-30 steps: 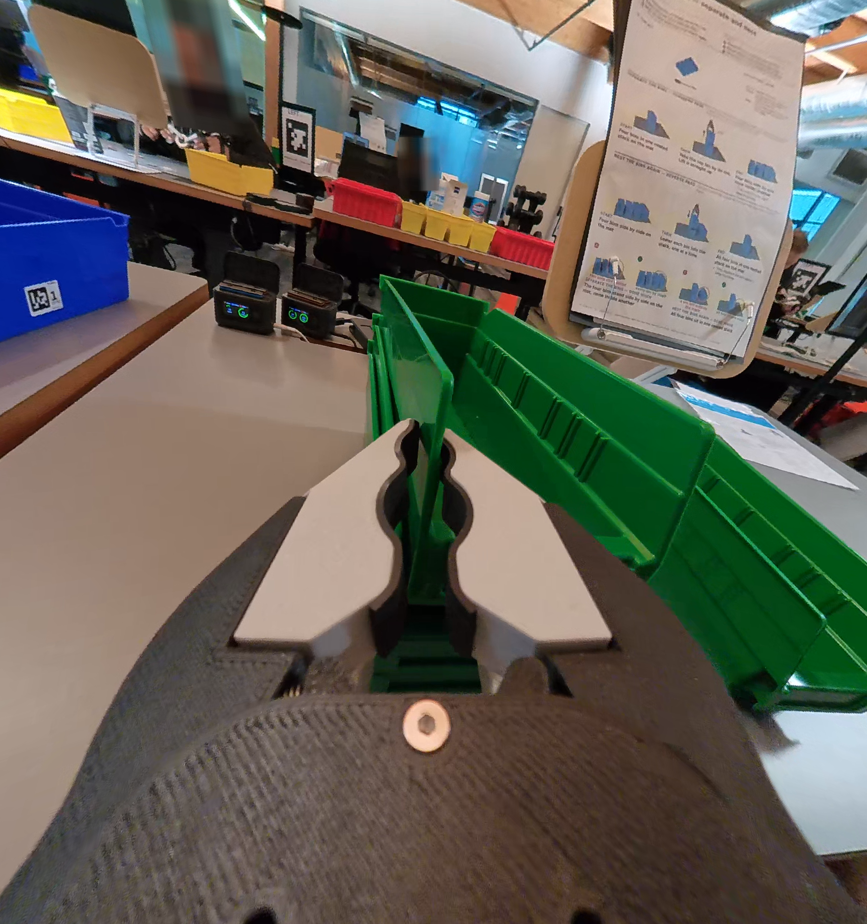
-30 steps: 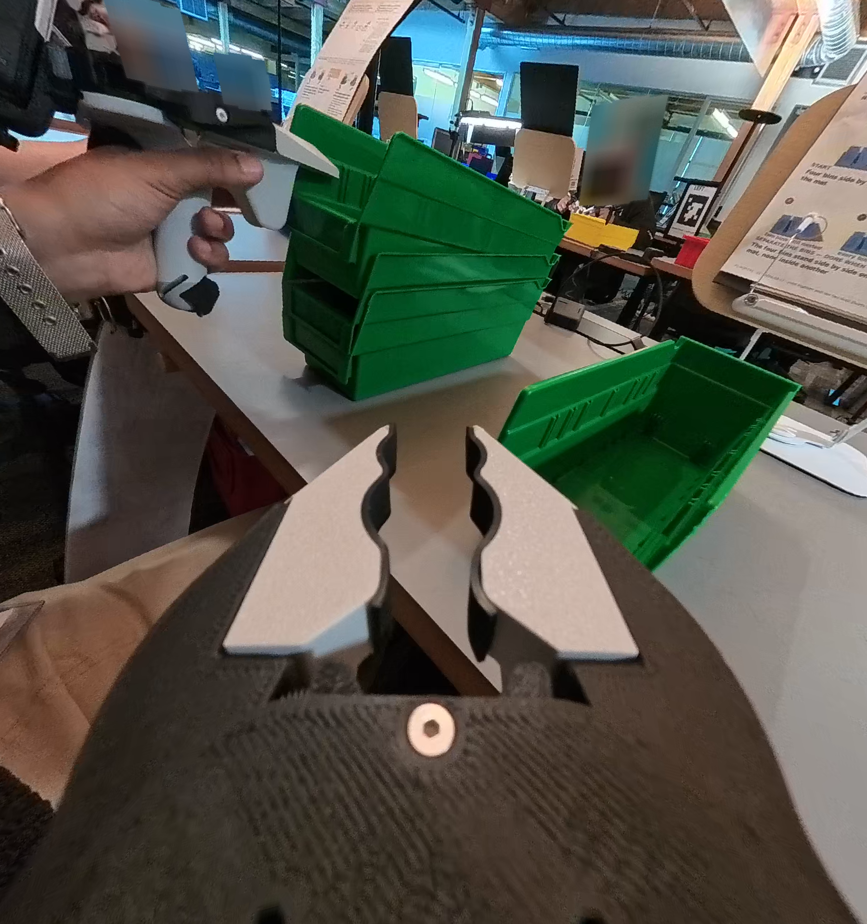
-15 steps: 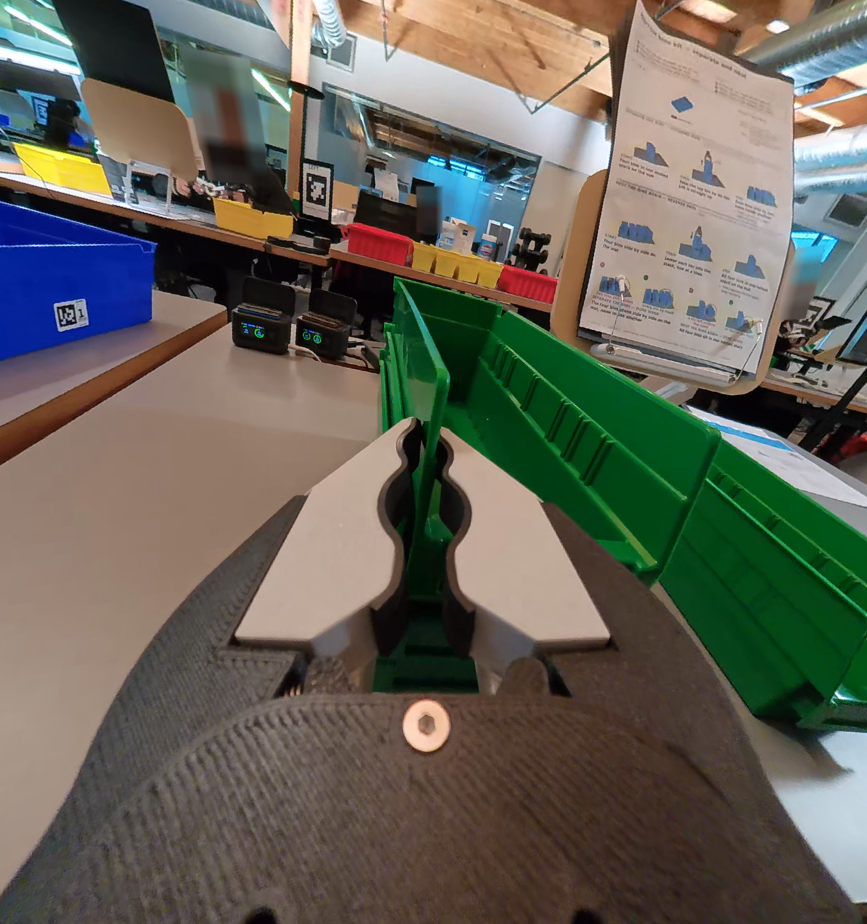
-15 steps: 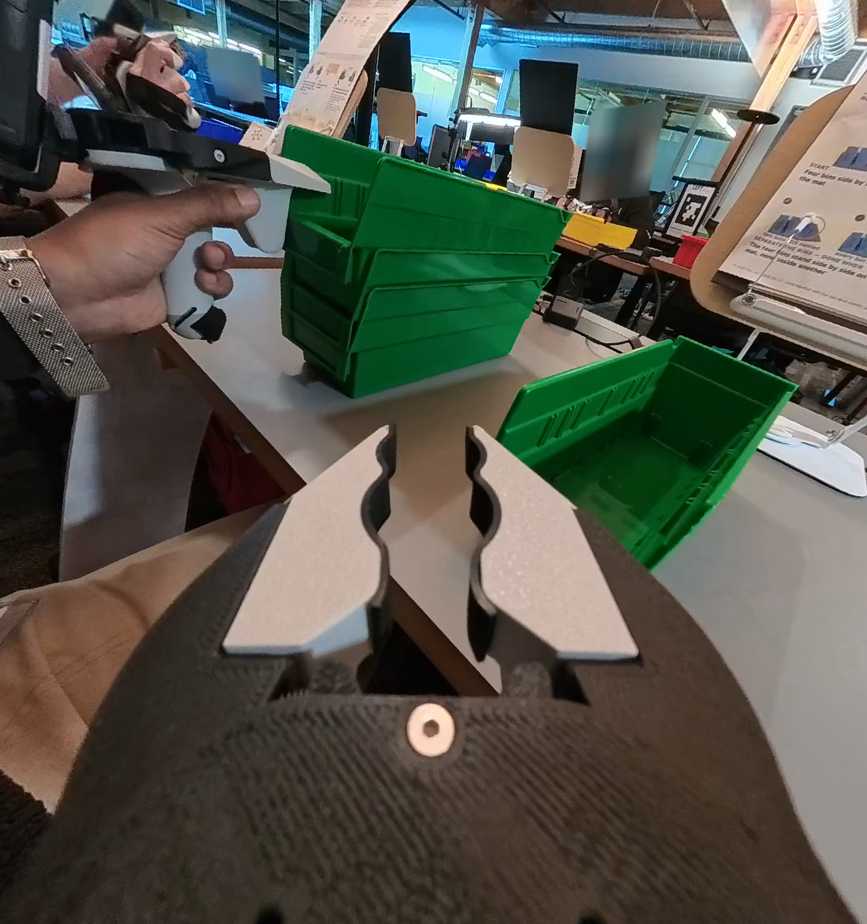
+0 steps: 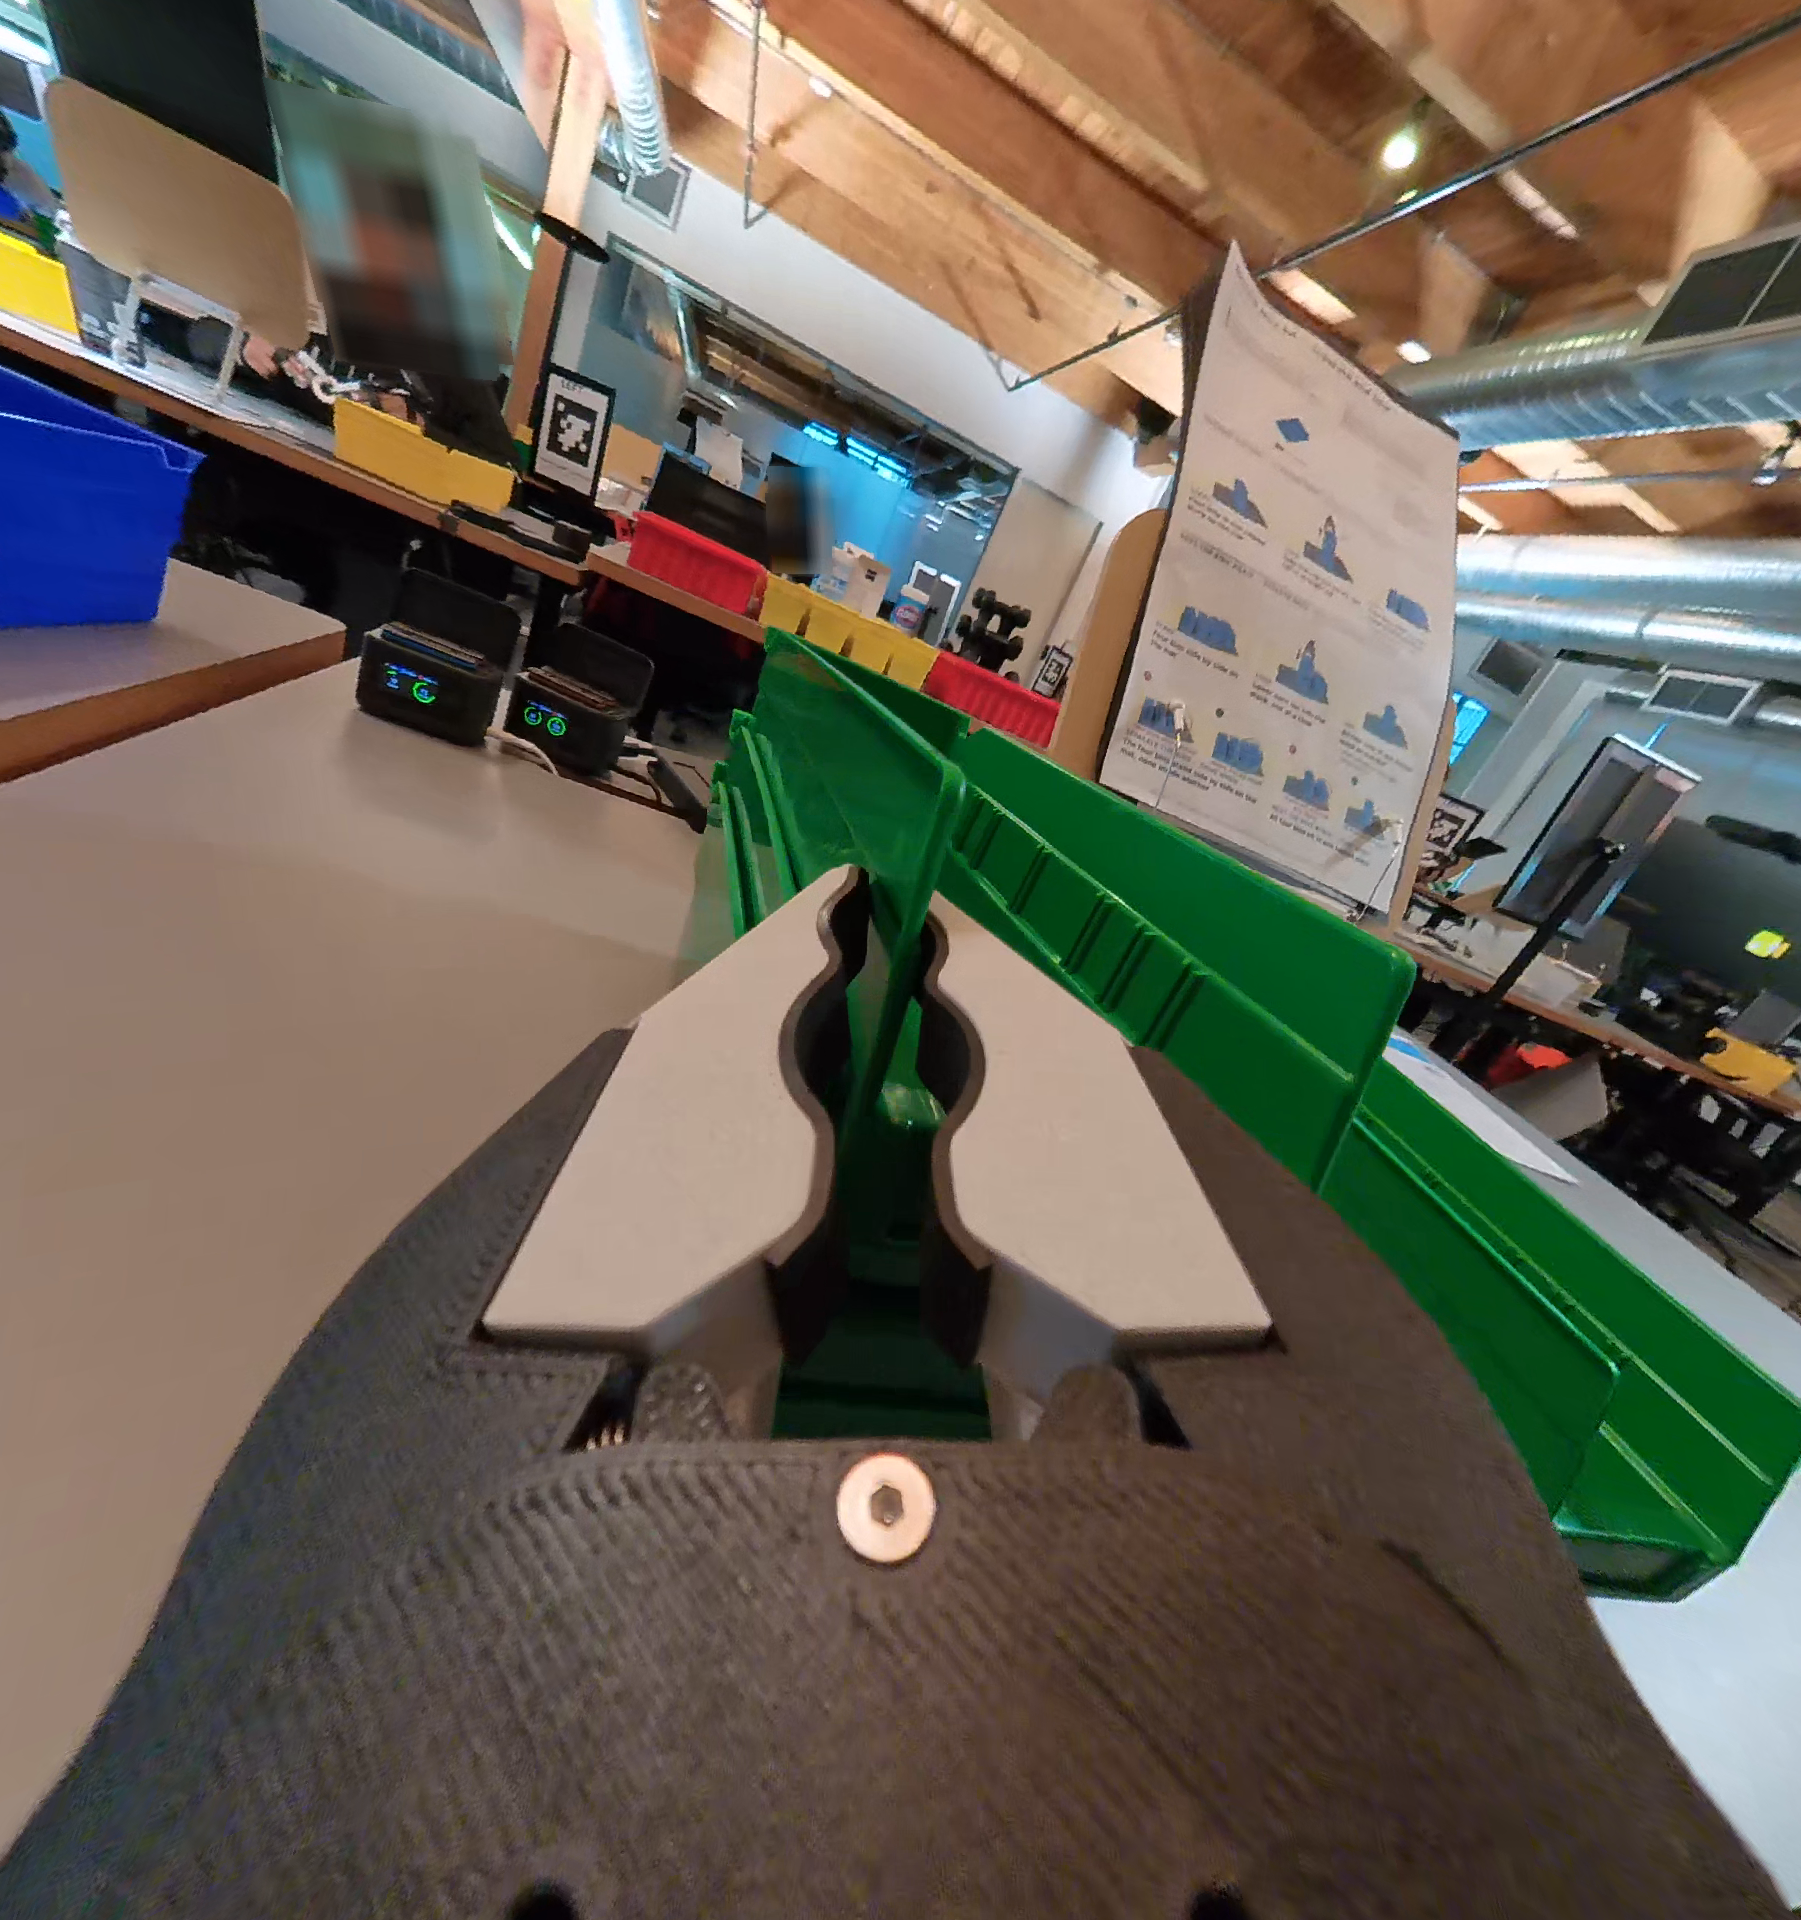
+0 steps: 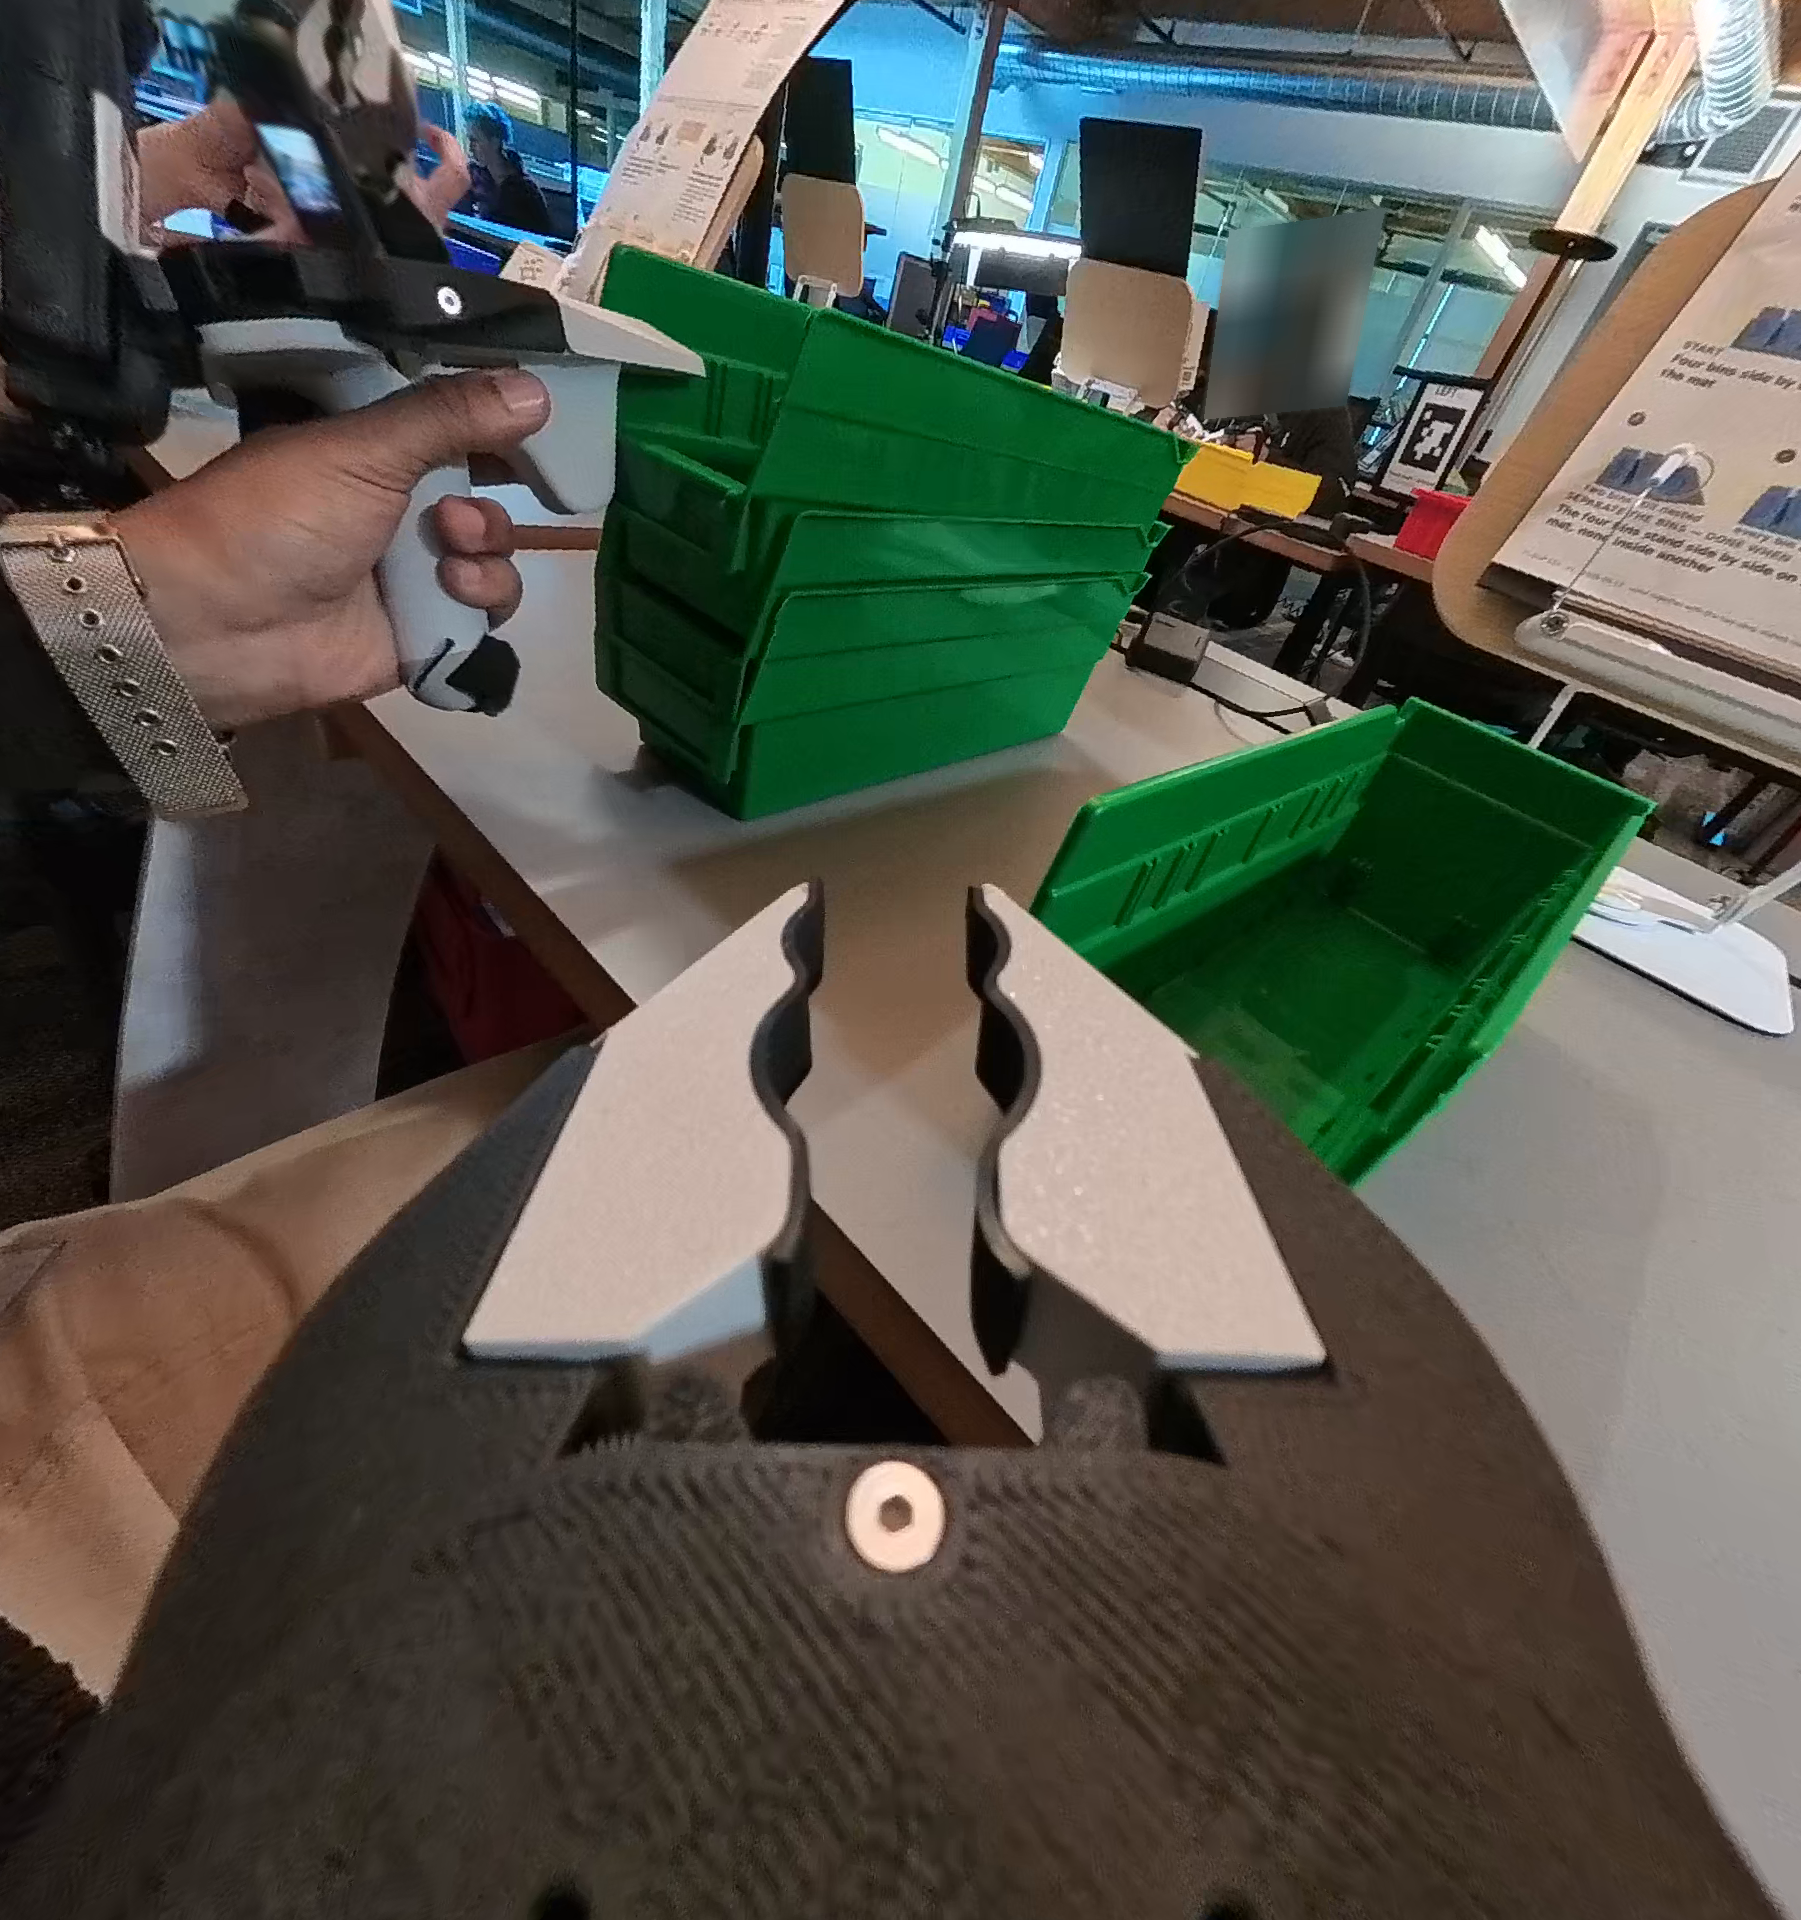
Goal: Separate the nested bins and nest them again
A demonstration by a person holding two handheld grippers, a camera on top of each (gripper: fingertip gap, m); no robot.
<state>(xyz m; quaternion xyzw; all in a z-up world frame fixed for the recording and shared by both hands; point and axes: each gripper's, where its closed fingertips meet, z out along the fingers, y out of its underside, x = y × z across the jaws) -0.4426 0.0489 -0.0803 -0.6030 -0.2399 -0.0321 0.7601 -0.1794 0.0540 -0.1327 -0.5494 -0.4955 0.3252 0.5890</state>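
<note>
A stack of three nested green bins (image 6: 875,582) stands on the grey table (image 6: 584,810). My left gripper (image 5: 891,914) is shut on the near wall of the top green bin (image 5: 1166,935) and holds that end tilted up out of the stack. The same gripper (image 6: 657,358) shows in the right wrist view, held by a hand at the stack's near top edge. A single green bin (image 6: 1332,935) lies apart on the table to the right, open side up. My right gripper (image 6: 894,909) is open and empty, low over the table's front edge.
A poster on a board stand (image 5: 1301,613) rises behind the bins, its white base (image 6: 1685,966) by the single bin. Two black charger cases (image 5: 439,675) sit at the table's far edge. A blue bin (image 5: 44,520) rests on the neighbouring table to the left.
My left gripper has risen and tipped, lifting the near end of the top bin higher out of the stack. My right gripper has stayed put, open.
</note>
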